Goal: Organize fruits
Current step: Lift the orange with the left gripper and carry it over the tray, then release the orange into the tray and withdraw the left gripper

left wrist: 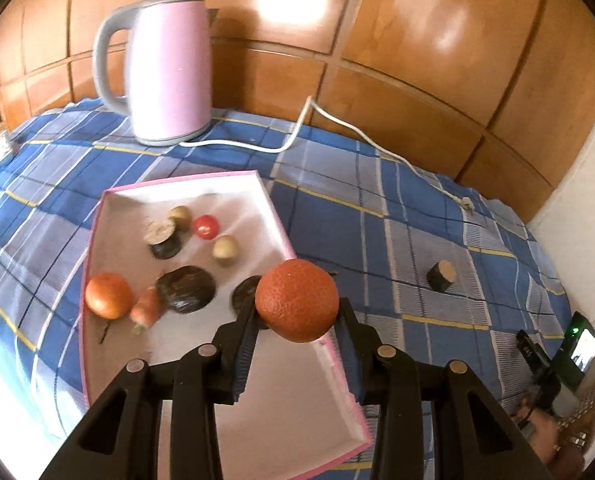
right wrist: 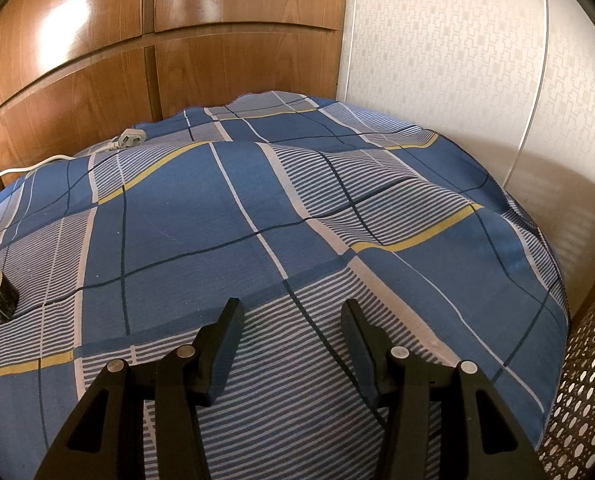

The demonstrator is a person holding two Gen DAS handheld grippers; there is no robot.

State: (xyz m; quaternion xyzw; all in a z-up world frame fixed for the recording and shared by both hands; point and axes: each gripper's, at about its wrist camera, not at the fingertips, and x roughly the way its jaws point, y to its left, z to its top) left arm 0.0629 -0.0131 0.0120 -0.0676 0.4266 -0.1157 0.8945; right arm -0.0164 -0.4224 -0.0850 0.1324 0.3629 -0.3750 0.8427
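Pinching orange [left wrist: 296, 301] between left gripper [left wrist: 297, 314] pads — right gripper [right wrist: 291, 312] spread, empty.

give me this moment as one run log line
left claw: shut on orange above tray | right claw: open, empty

Kettle [left wrist: 165, 68] behind tray [left wrist: 109, 208], produce inside

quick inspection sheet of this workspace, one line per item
surface: blue plaid cloth, wrinkled
job's things: orange held over pink-rimmed tray; second orange and small produce in tray; dark cut piece alone on cloth
clutter: pink kettle
grippers: left gripper shut on orange; right gripper open, nothing between jaws
cables: white cord, plug loose on cloth
surroundings: wood panels, patterned wall
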